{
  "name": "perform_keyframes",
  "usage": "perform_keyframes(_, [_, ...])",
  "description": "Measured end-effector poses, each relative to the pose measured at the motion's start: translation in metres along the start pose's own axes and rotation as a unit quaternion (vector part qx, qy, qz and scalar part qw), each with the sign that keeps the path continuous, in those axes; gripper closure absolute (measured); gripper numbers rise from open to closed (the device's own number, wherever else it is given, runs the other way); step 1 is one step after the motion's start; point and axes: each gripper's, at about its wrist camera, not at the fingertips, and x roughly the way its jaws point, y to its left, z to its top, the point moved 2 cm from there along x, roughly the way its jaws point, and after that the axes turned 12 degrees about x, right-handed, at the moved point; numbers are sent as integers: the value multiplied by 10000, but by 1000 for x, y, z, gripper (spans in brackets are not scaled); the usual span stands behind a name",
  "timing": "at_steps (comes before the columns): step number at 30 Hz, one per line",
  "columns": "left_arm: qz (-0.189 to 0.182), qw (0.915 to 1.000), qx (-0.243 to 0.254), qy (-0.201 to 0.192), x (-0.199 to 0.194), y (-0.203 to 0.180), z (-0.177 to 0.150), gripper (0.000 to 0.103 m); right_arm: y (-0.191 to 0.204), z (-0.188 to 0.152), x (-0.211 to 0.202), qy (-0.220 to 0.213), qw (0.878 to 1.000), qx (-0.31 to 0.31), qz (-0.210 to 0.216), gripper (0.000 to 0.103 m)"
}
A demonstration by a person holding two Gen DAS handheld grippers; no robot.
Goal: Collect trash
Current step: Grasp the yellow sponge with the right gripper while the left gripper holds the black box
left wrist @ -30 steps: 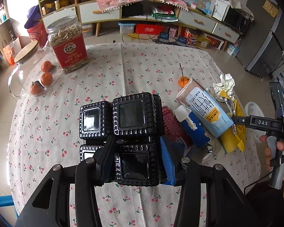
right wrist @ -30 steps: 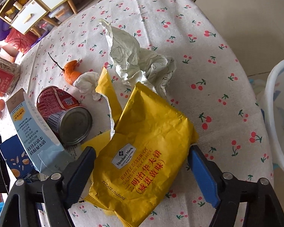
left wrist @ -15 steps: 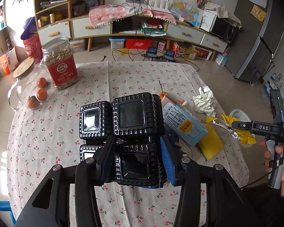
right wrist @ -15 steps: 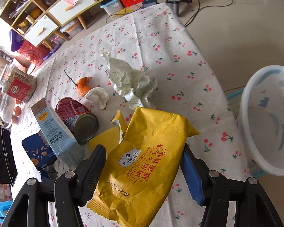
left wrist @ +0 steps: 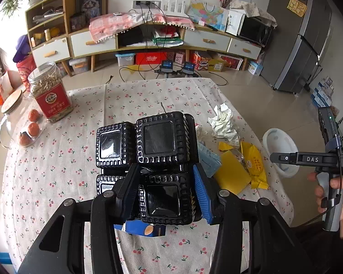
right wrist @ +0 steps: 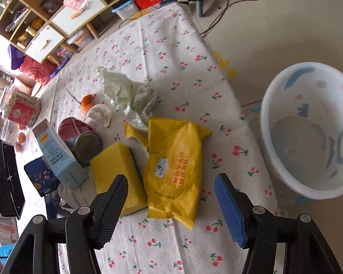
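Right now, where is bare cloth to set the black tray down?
Bare cloth lies between the seed jar and the black tray, also beyond the crumpled paper. Crowded: around the yellow bag, can and carton.

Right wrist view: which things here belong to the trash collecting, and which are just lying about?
Job:
yellow snack bag
crumpled paper
white tissue
red can
blue carton
orange peel
white bin
black tray in left claw

Lying about:
red-label jar
yellow sponge, unclear
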Motion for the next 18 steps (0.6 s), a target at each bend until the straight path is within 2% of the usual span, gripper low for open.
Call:
perform_keyframes(6, [162,9997,-125,113,-3,25,-16,54,52,-24,46,485,9960,-739,-111,32])
perform_keyframes(12, [247,9992,-268,185,-9,49,-30,54,73,-39,88,708,9883,-1225,-570,32])
perform_keyframes(15, [228,9992,-283,185,-10,51,-32,54,71,-41,98,723,9860,-1279,-788,40])
perform_keyframes(18, [176,9995,-223,148,-12,47,-31,54,71,-39,90,622,9881,-1232,-674,43])
